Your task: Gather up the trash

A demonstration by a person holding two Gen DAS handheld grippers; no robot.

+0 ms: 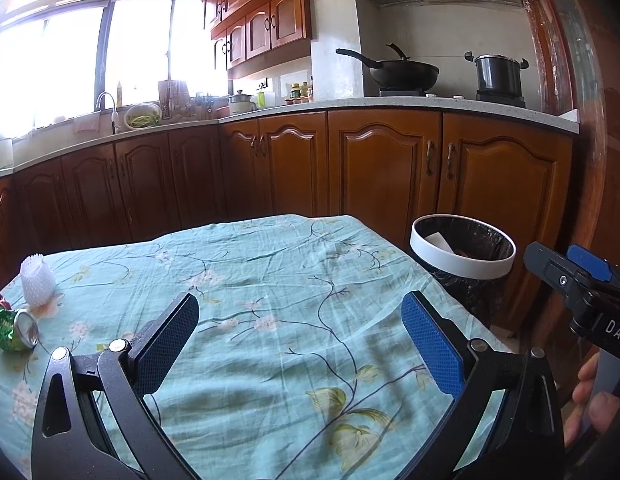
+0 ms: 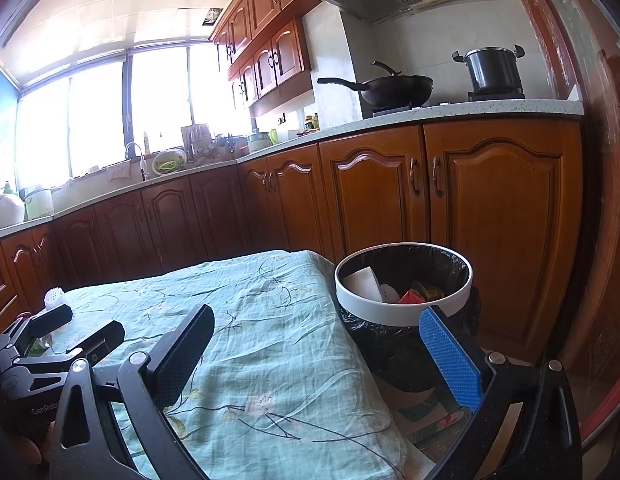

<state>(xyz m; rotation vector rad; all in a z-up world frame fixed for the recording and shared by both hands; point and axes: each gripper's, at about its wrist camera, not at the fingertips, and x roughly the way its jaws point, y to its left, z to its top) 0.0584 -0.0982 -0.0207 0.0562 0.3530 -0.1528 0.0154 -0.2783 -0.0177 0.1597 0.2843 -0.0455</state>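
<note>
So the left gripper point(image 1: 299, 344) was held low over the tabletop point(image 1: 269, 280), jaws spread wide apart with nothing between them, only the flowery teal cloth seen through the gap. The right gripper point(image 2: 330, 354) was held the same way, jaws wide apart and empty, hanging over the tabletop's right edge with the trash bin point(image 2: 404, 312) just past its blue pad.

The trash left to be picked up was parked at the far left corner of the tabletop. A crushed green can point(image 1: 13, 328) was lying on its side there, its long axis running roughly left to right across the left wrist view, with the silver end turned toward the right and a bit toward the camera. A white foam net sleeve point(image 1: 37, 276) was seen just behind it, standing more or less upright, near the can but apart from it. Something red at the very edge was too cut off to be identified.

The bin was lined with a black bag under a white ring, and a white scrap, a red piece and some yellowish bits could be seen inside already. It was standing on the floor right beside the tabletop's right edge.
</note>
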